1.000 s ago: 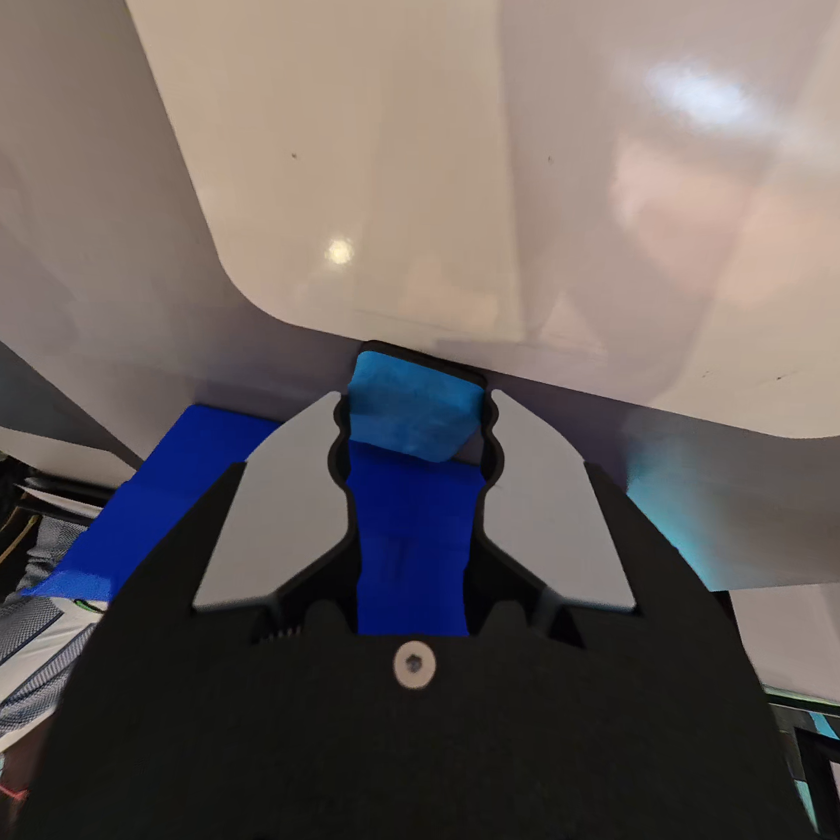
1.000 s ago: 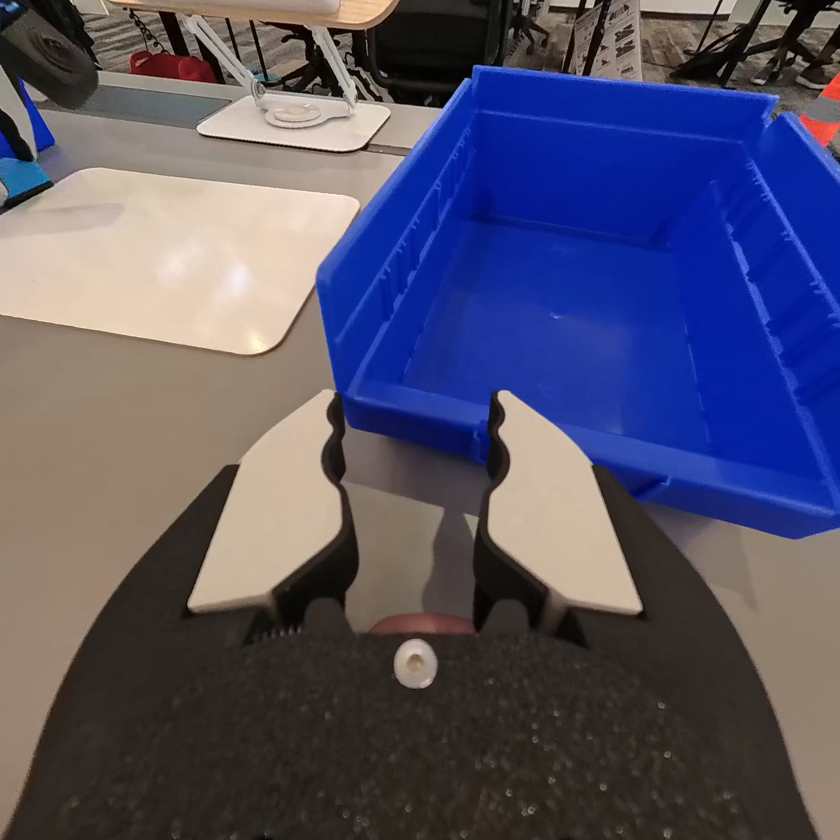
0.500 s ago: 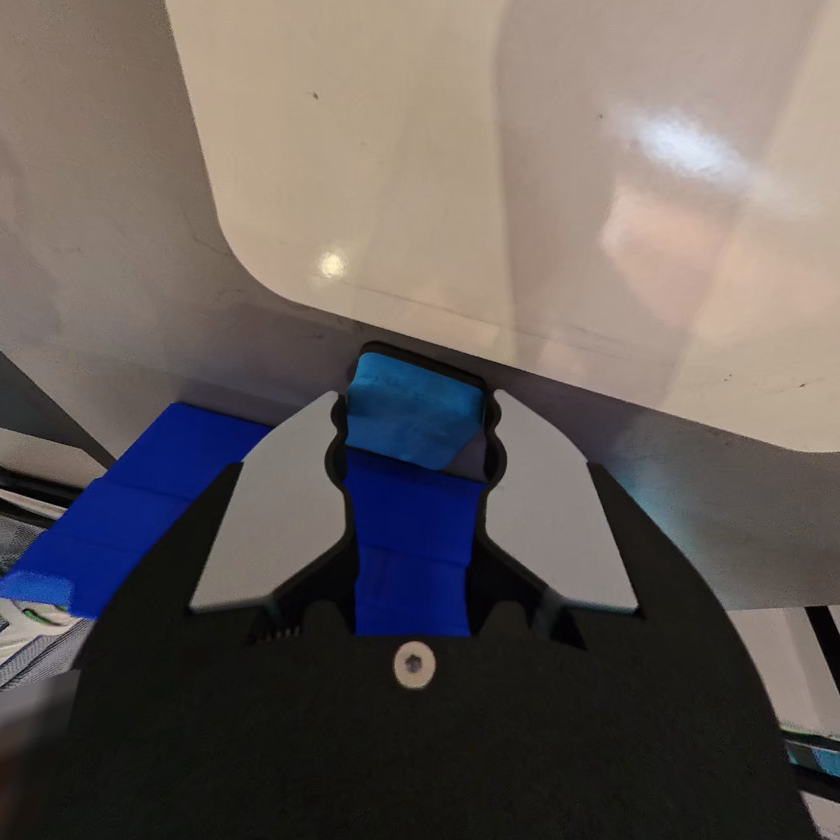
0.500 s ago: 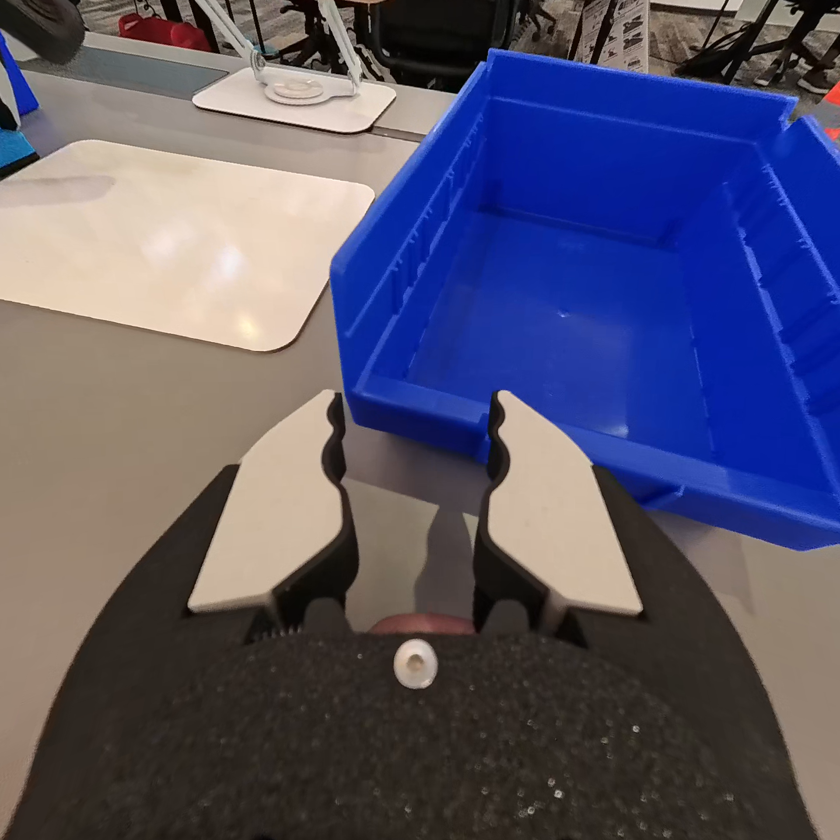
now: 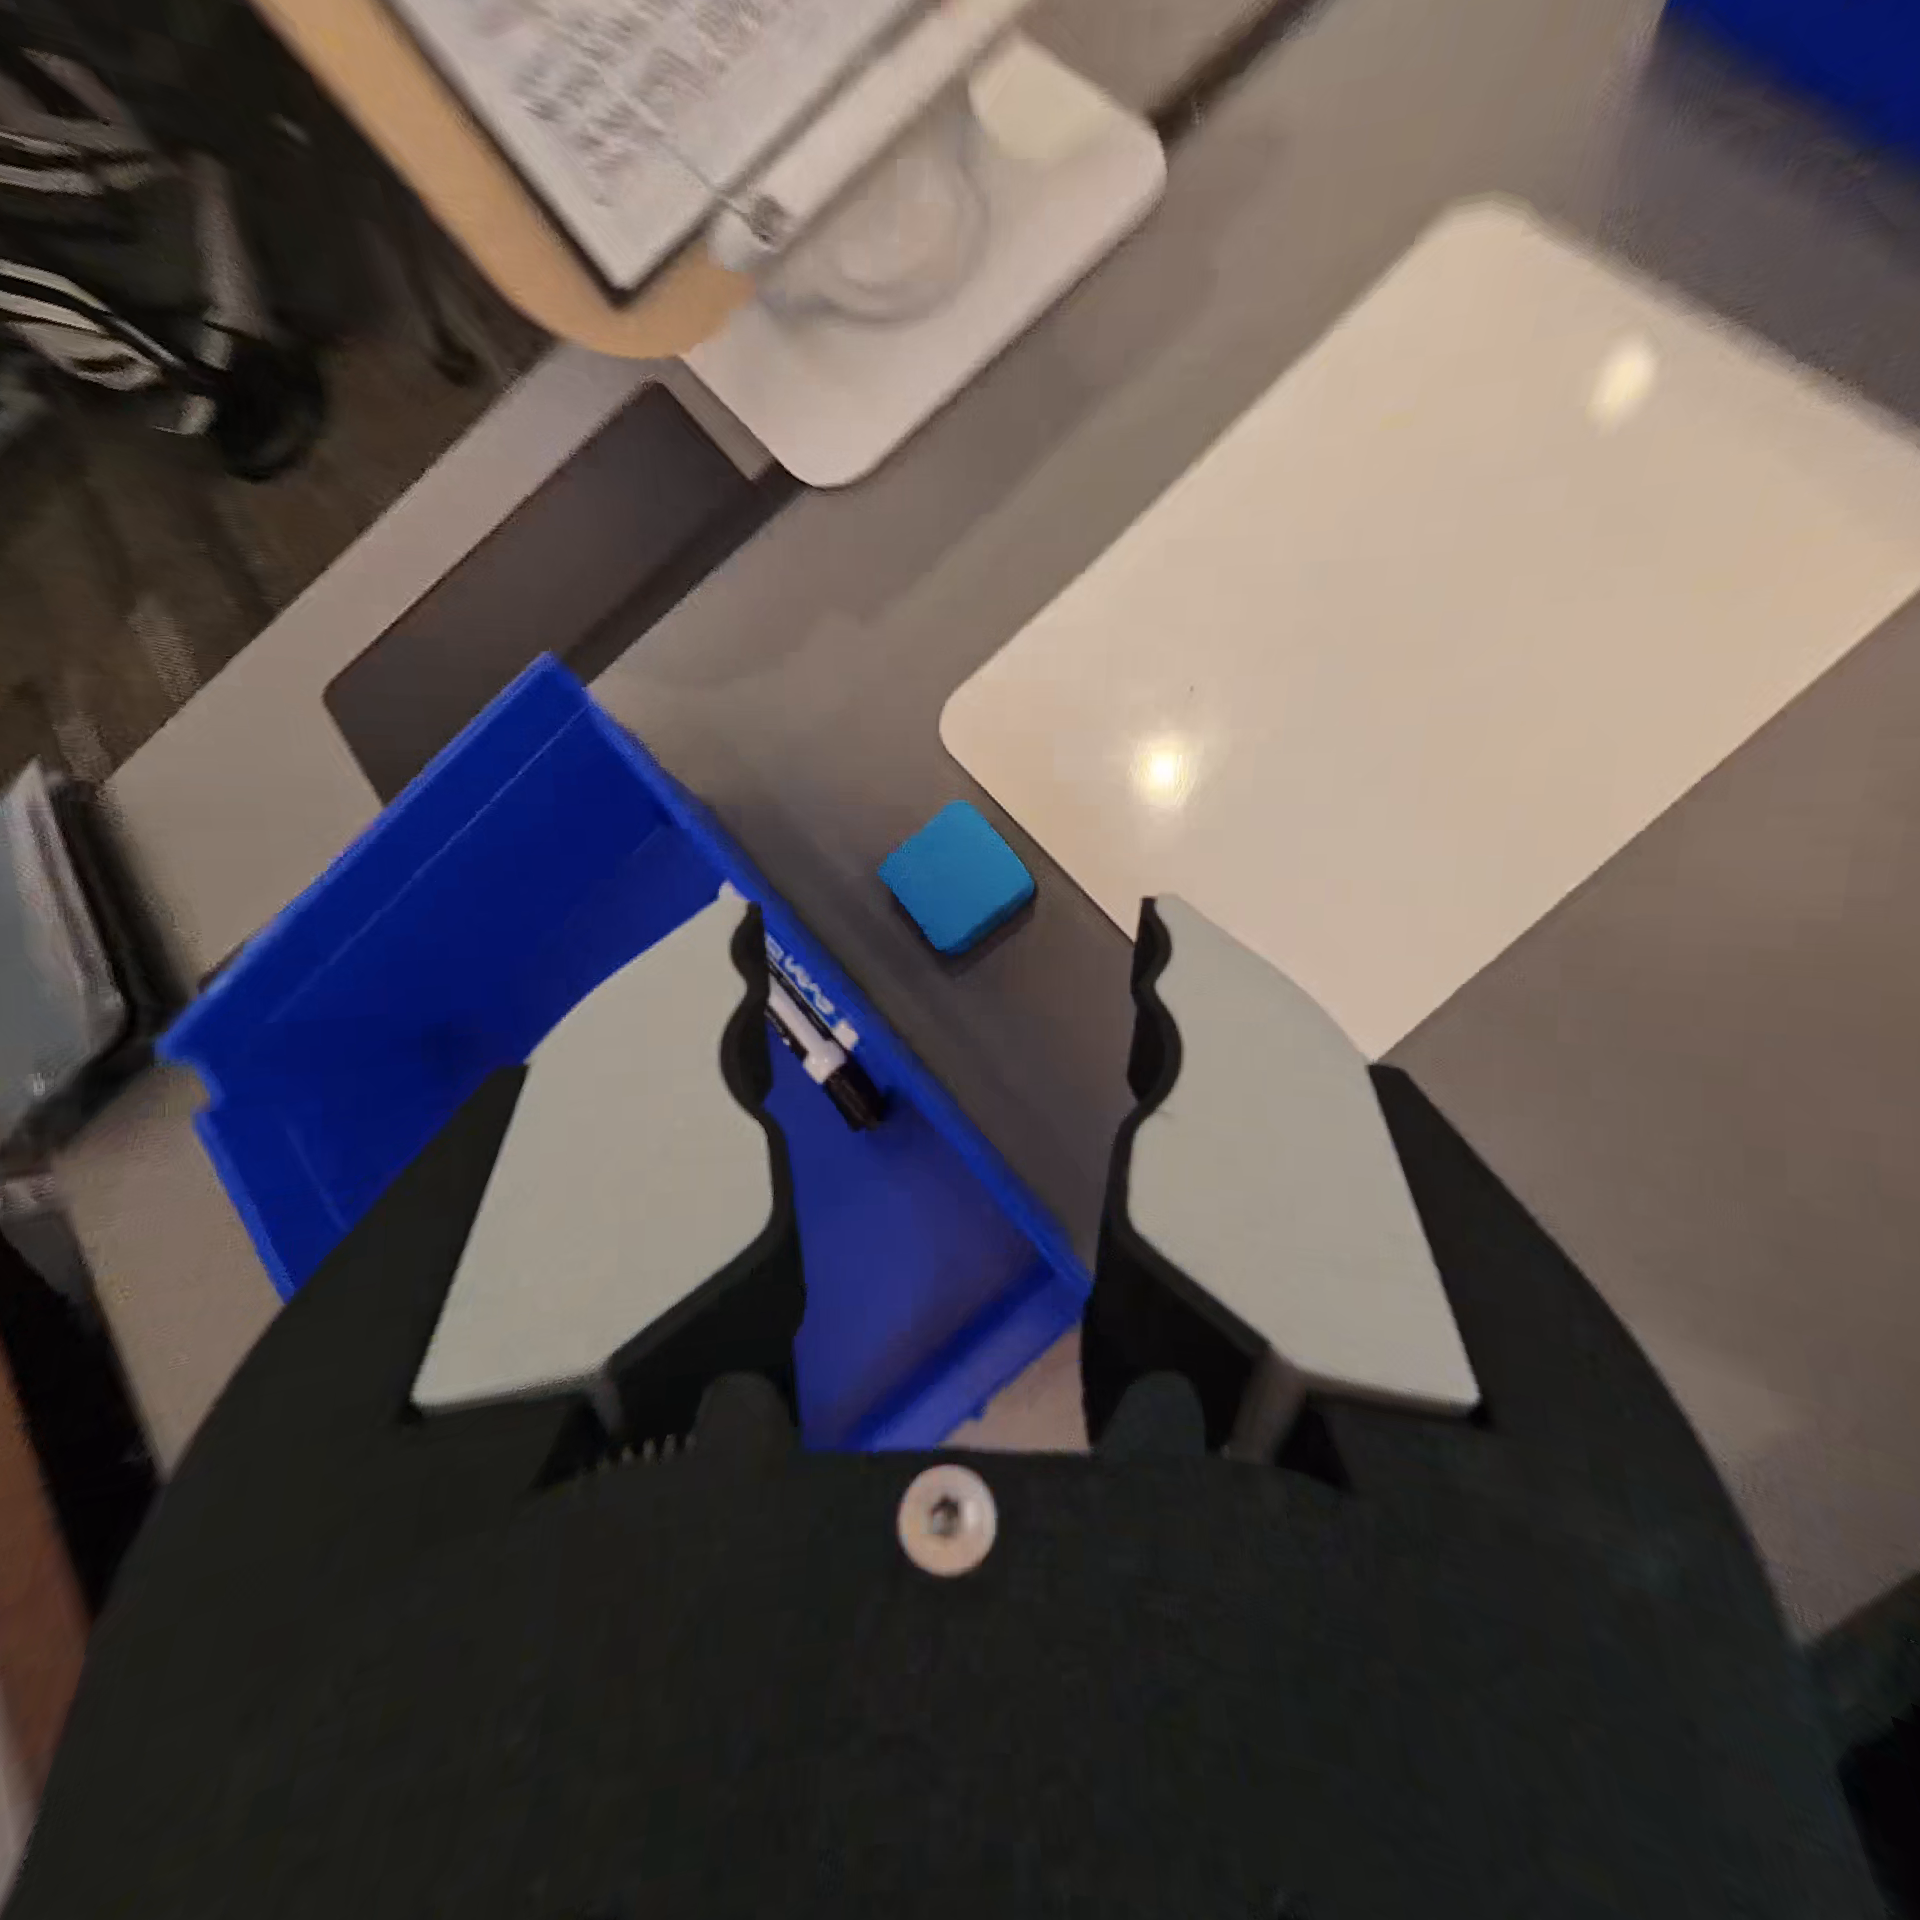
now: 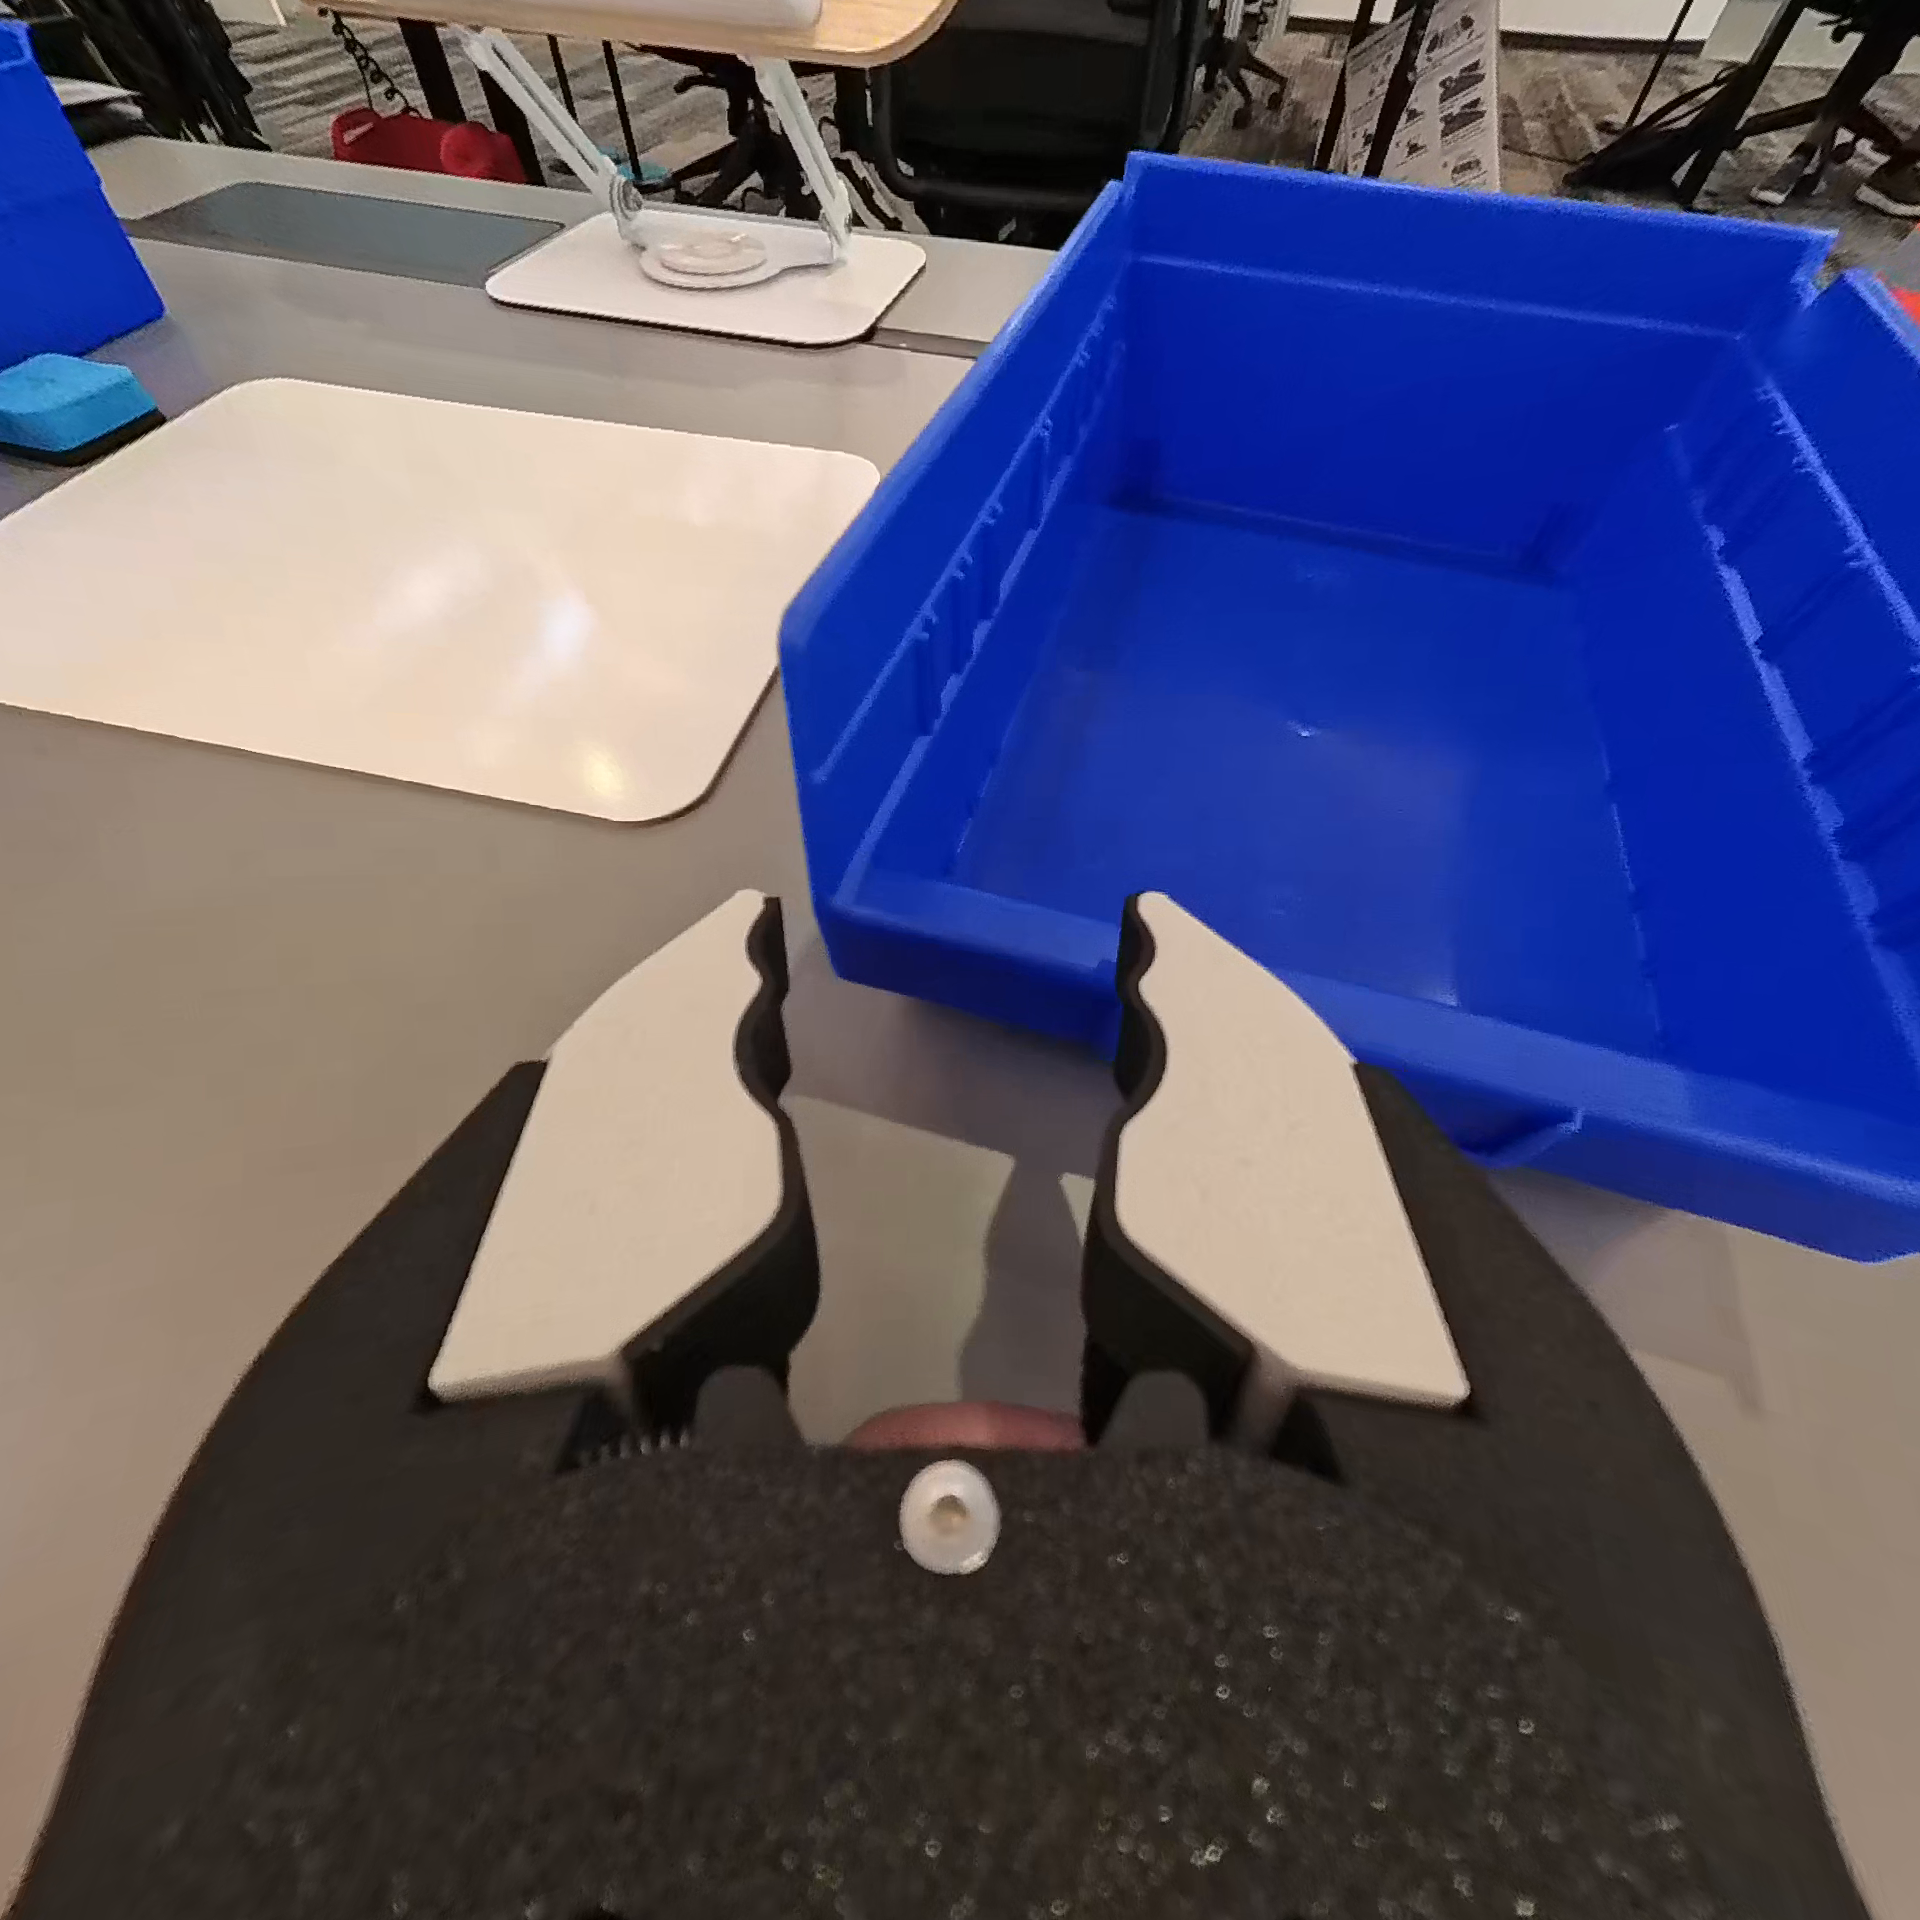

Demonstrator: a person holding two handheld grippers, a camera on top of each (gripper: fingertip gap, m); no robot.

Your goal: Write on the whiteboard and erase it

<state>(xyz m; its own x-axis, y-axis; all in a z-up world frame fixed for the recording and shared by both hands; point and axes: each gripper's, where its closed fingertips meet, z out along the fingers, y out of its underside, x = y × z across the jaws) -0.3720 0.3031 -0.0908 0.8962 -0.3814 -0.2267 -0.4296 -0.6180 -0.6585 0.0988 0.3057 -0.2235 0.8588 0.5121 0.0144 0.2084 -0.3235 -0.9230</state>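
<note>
1. The left hand-held gripper point(image 5: 943, 914) hangs high above the counter point(image 5: 1621, 1195) with its jaws spread wide and nothing between them.
2. Below it sits a small blue bin point(image 5: 436, 997); inside, against the near wall, lies a marker point(image 5: 831, 1049) with a black cap and a printed label. The picture is blurred and I leave the lettering unread.
3. Just past the bin, the blue eraser point(image 5: 956, 875) rests on the counter, just beside the corner of the whiteboard point(image 5: 1455, 623); whether they touch cannot be told.
4. The whiteboard lies flat, its surface blank and glossy with light spots.
5. The right hand-held gripper point(image 6: 948, 914) hovers low over the counter, jaws spread and empty.
6. Ahead of it to the right stands a large blue bin point(image 6: 1351, 707), open and holding nothing, its left wall just beside the whiteboard's right edge.
7. In the right wrist view the eraser point(image 6: 73, 405) shows a black base and sits at the whiteboard's far left corner.
8. Behind the whiteboard stands a white stand base point(image 6: 707, 281).
</note>
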